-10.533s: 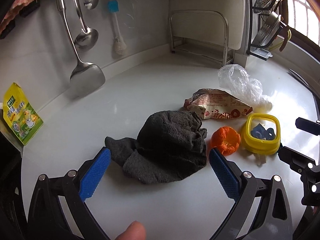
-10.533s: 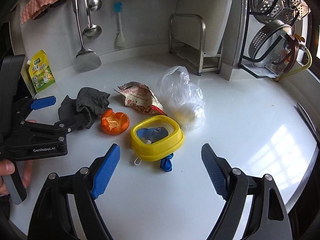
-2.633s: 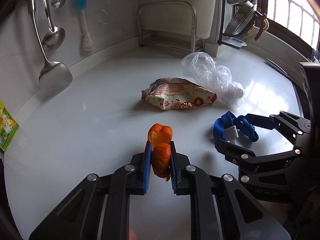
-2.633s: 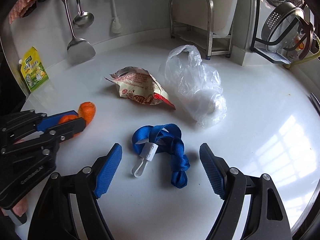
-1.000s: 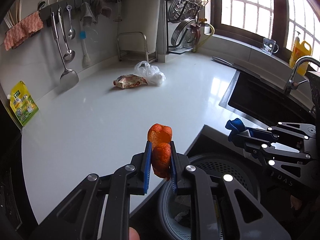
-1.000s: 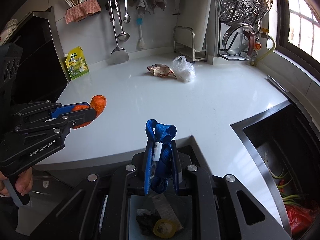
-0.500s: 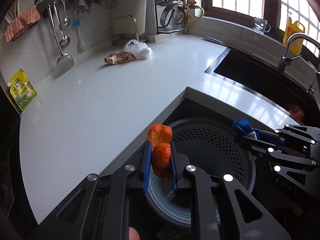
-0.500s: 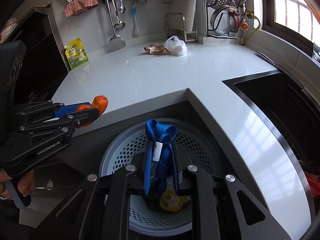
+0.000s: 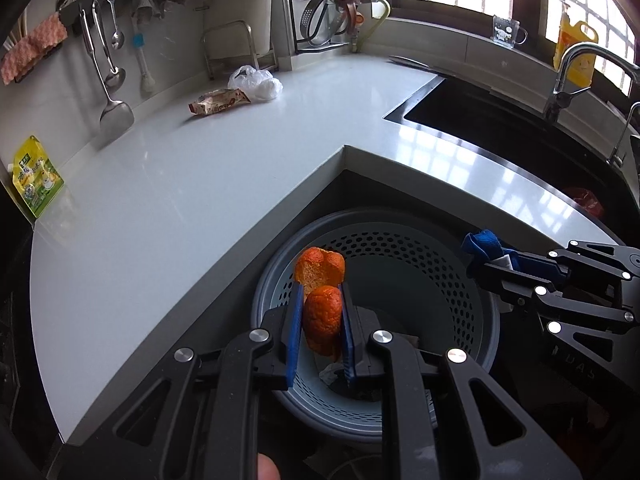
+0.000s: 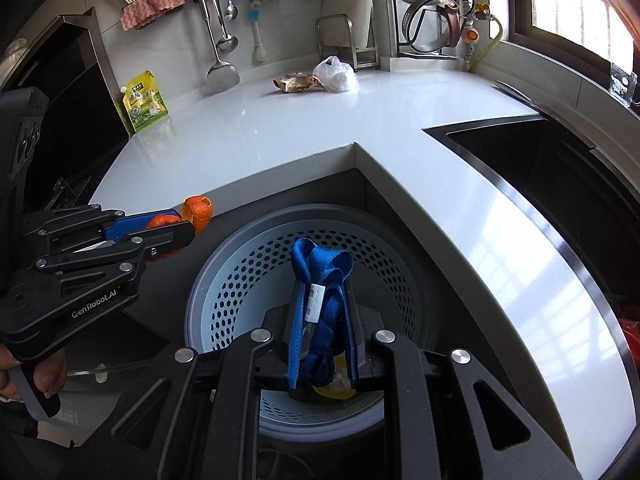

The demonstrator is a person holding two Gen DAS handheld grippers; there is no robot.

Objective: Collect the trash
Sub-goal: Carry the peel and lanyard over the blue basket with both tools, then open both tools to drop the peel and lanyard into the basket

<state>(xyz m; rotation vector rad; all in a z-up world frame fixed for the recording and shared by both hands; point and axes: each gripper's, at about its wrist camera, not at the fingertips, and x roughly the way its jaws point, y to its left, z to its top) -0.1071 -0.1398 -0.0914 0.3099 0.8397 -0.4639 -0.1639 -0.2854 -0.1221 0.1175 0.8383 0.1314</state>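
The left tool (image 9: 319, 324) is clamping an orange peel (image 9: 322, 312) and the right tool (image 10: 320, 332) a blue strap (image 10: 322, 304), both hovering over the perforated bin (image 10: 224, 280).

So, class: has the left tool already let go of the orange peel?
No, the left tool is shut on the orange peel, held above the perforated bin.

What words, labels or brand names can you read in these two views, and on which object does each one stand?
"GenRobot.AI": white lettering on the black left gripper body, right wrist view.
"DAS": faint raised letters on the black right gripper body; partly hidden.
Yellow-green pouch: print too small to read.
Crumpled snack wrapper: print blurred.
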